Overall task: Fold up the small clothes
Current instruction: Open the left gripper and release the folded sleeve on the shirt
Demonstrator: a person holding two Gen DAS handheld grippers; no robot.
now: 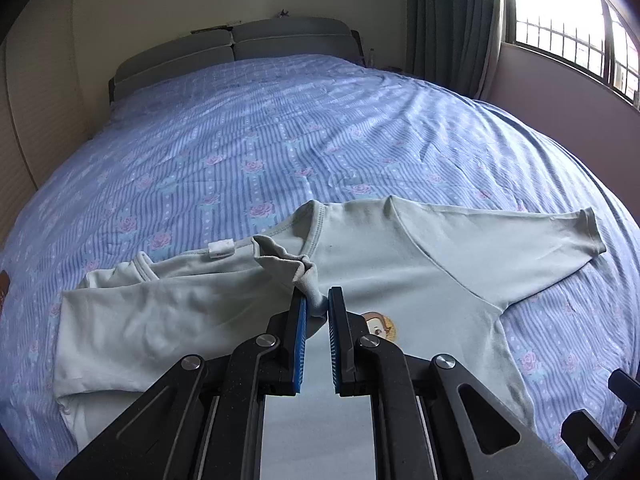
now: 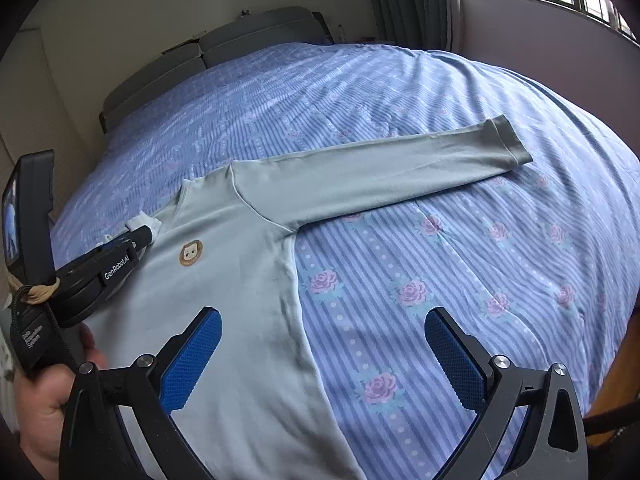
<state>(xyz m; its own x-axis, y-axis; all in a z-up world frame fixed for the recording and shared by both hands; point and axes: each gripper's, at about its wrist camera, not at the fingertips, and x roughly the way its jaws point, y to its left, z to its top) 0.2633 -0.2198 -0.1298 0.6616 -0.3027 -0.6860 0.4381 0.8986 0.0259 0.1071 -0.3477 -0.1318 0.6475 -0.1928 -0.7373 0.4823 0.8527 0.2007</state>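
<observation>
L gripper (image 1: 317, 307) clamping bunched sleeve cuff (image 1: 298, 266), carrying it in over shirt (image 1: 400, 280) chest, prob. for sleeve fold. R gripper (image 2: 322, 354) hanging w/ jaws wide apart, holding nothing, over shirt's side edge. Shirt lying flat on bed (image 2: 440, 272), other sleeve (image 2: 384, 168) stretched out. Hem cut off by frame; label (image 1: 221, 248) text unreadable.

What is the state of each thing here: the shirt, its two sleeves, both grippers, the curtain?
Shirt: lying face up on the bed.
One sleeve: folded in over the body, cuff pinched.
Other sleeve: stretched out flat.
Left gripper: jaws shut on the cuff.
Right gripper: jaws open, empty.
Curtain: drawn aside.
</observation>
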